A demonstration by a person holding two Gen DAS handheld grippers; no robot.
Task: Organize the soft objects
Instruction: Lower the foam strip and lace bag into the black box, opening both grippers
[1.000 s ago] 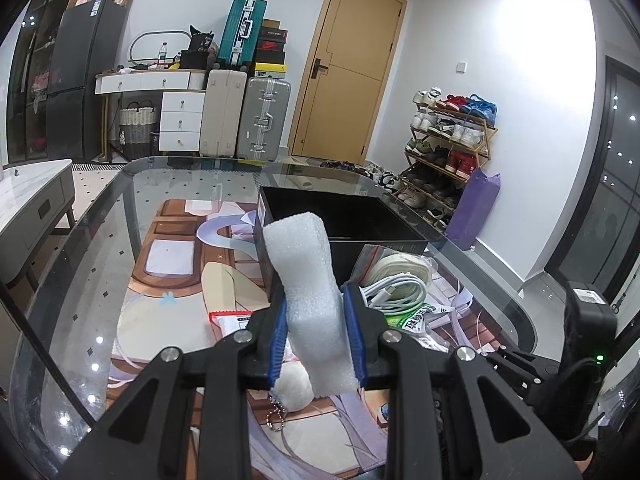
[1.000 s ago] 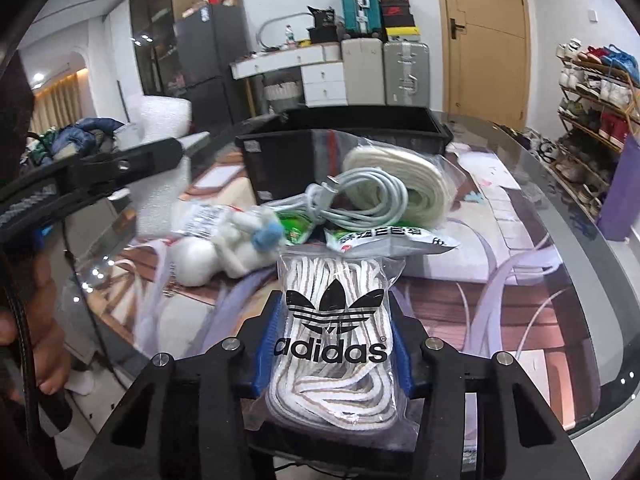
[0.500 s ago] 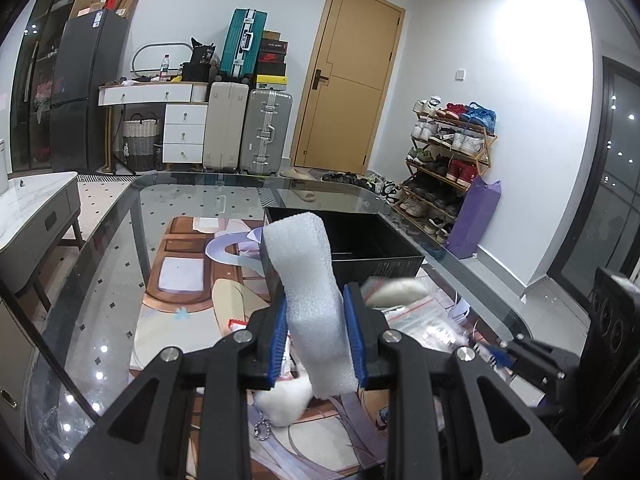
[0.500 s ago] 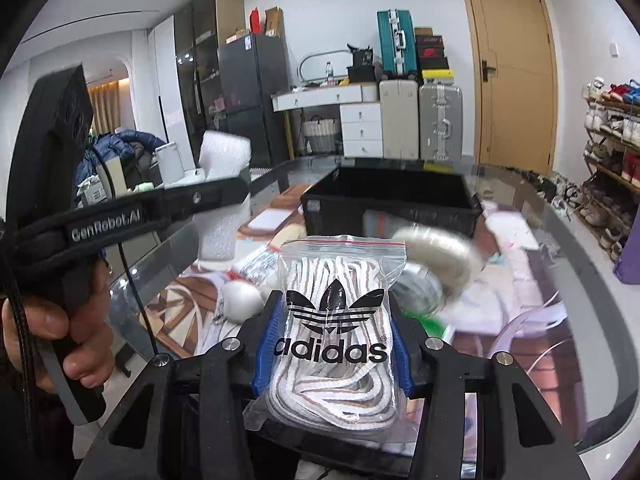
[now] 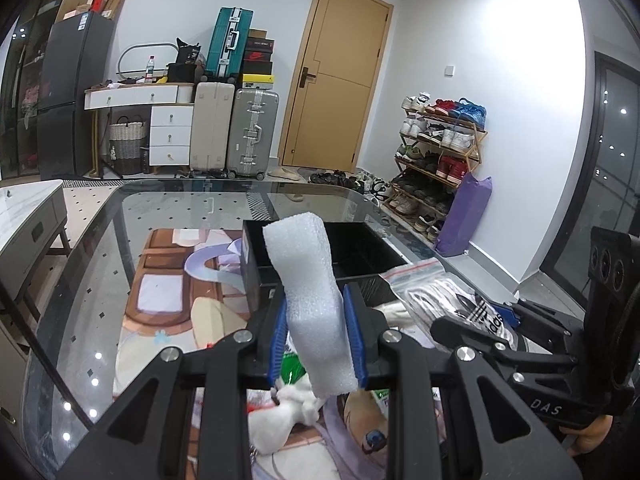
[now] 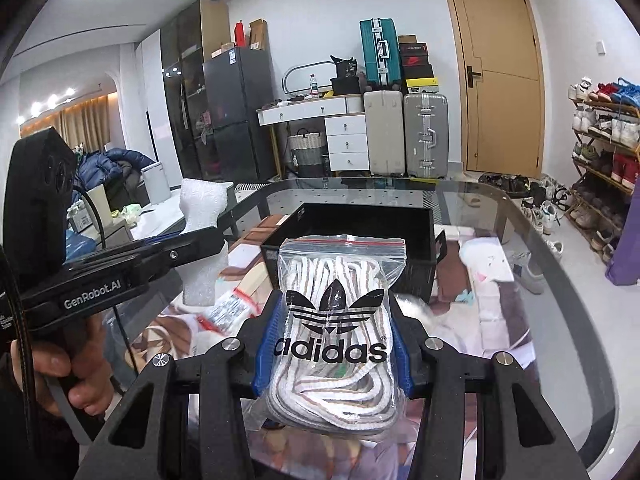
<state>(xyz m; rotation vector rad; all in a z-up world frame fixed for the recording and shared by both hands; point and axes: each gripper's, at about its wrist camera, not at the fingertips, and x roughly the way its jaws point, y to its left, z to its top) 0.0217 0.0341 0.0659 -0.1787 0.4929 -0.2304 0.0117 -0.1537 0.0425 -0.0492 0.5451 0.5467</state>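
Observation:
My left gripper (image 5: 316,340) is shut on a white foam strip (image 5: 308,280), held upright above the table; the strip also shows in the right wrist view (image 6: 202,240). My right gripper (image 6: 332,344) is shut on a clear adidas zip bag of white laces (image 6: 336,320), also seen at the right of the left wrist view (image 5: 448,300). An open black bin (image 6: 360,220) stands on the glass table just beyond both grippers; it also shows in the left wrist view (image 5: 360,248). A white plush toy (image 5: 284,412) lies on the table under the left gripper.
A red-edged packet (image 6: 230,308) and a green packet (image 5: 294,364) lie on the printed mat. The glass table's curved edge (image 6: 560,264) runs along the right. Suitcases (image 5: 252,132) and a shoe rack (image 5: 436,160) stand on the floor beyond.
Both grippers have risen with their loads, so the table items now sit lower and the black bin lies ahead. The right gripper has come closer beside the left.

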